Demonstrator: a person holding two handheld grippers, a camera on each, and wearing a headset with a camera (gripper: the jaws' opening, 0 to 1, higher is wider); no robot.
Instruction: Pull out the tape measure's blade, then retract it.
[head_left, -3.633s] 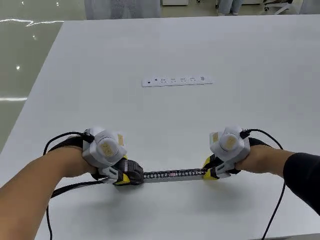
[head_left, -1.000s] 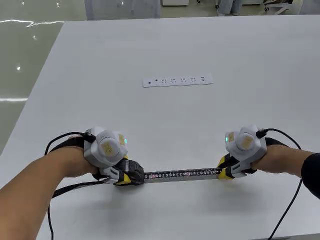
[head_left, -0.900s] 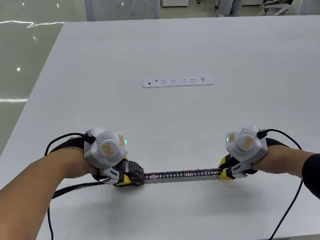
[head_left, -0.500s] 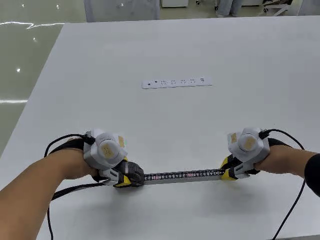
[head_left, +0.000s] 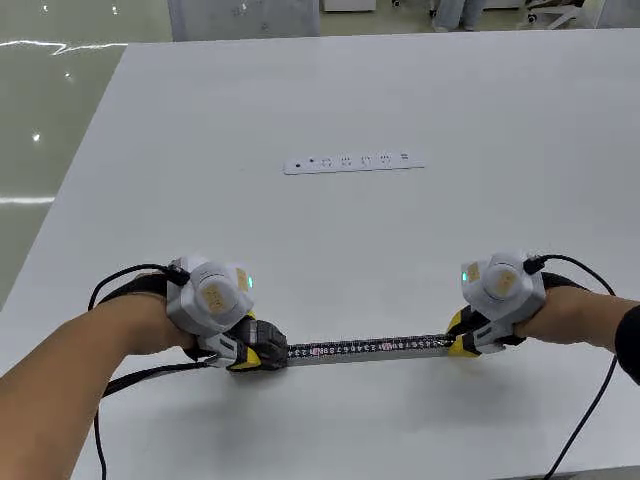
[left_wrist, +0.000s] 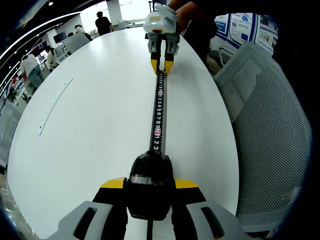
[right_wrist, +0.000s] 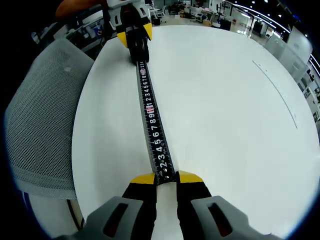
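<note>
The left gripper (head_left: 248, 353) is clamped on the black tape measure case (left_wrist: 150, 186), with its yellow-tipped jaws pressed against the case's two sides. The right gripper (right_wrist: 165, 178) pinches the free end of the blade (right_wrist: 151, 125), jaws closed on it from either edge. The blade lies stretched flat near the near edge of the white table (head_left: 350, 90), with the case at its left end.

The case looks compact, hard and fairly heavy, and is best gripped across its flanks. The thin steel blade is probably springy and slick and would likely snap back if let go, so its tip is the place to hold.

Both forearms sit low and well apart, with the grippers facing each other. A white power strip (head_left: 347, 161) lies farther off.
</note>
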